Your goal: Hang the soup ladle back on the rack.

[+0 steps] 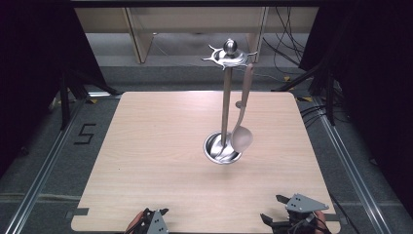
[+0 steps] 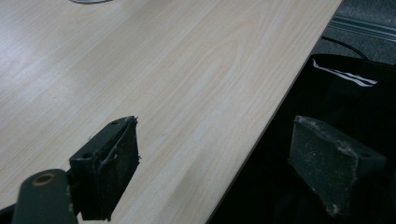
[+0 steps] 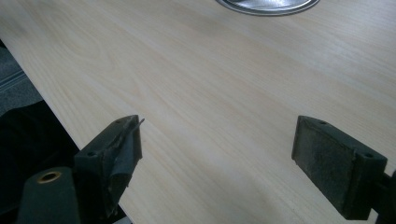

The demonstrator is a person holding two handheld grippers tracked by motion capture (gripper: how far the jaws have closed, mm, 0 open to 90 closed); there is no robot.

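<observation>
Ladle [image 1: 241,127] hangs from the top ring of the steel stand [image 1: 226,105], its bowl just above the stand's round base, a little right of the middle of the bench [image 1: 146,161]. I hold my left gripper [image 1: 152,219] at the near edge, jaws apart with nothing between them. My right gripper [image 1: 280,209] sits near the near right corner, jaws likewise wide apart, well short of the ladle.
</observation>
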